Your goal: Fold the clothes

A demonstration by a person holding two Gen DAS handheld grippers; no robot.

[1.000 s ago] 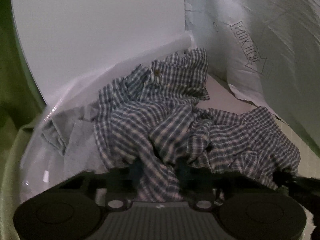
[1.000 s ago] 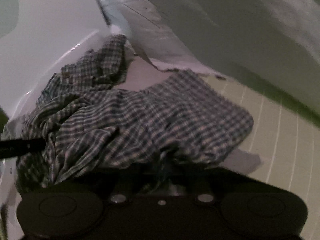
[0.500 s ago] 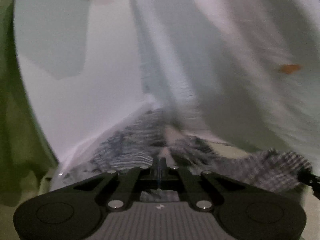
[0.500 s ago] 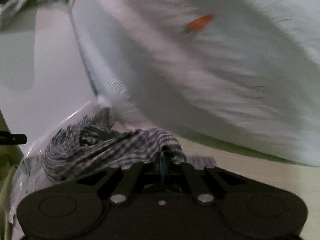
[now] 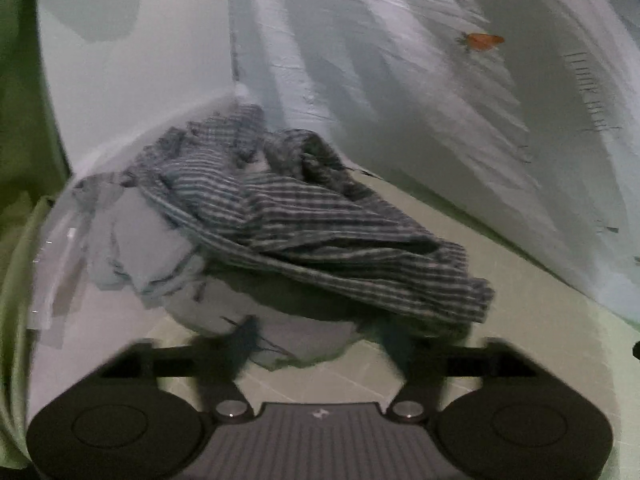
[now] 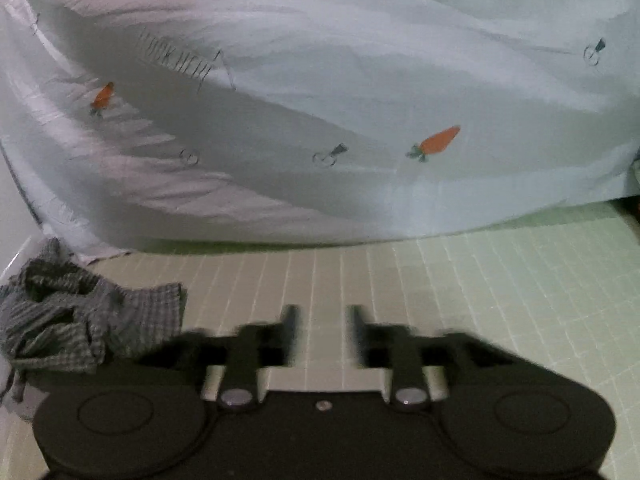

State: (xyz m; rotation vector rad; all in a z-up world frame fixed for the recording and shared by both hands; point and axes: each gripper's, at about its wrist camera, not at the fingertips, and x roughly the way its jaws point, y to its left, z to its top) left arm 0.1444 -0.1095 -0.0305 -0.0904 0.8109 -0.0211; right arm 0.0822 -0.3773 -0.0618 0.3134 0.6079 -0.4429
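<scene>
- The left gripper (image 5: pixel 320 344) is hovering low over the green gridded surface (image 5: pixel 520 320), its jaws standing wide apart and gripping nothing.
- The right gripper (image 6: pixel 318 332) is likewise hanging over bare surface (image 6: pixel 480 300), jaws apart with a clear gap and nothing between them.
- The checked shirt (image 5: pixel 320 220) is lying crumpled at 12 o'clock from the left gripper, just beyond its jaws; in the right view it is sitting at 9 o'clock (image 6: pixel 80 320), apart from that gripper.
- The shirt is draping over a pale cloth (image 5: pixel 132 248) at 10 o'clock, bunched too.
- Farther back, a pale sheet with carrot prints (image 6: pixel 360 120) is hanging as a backdrop.
- Judging progress: the shirt is showing no flat panels or clean creases, so it is lying unfolded; spreading it out and folding it are, by these views, what is left.
</scene>
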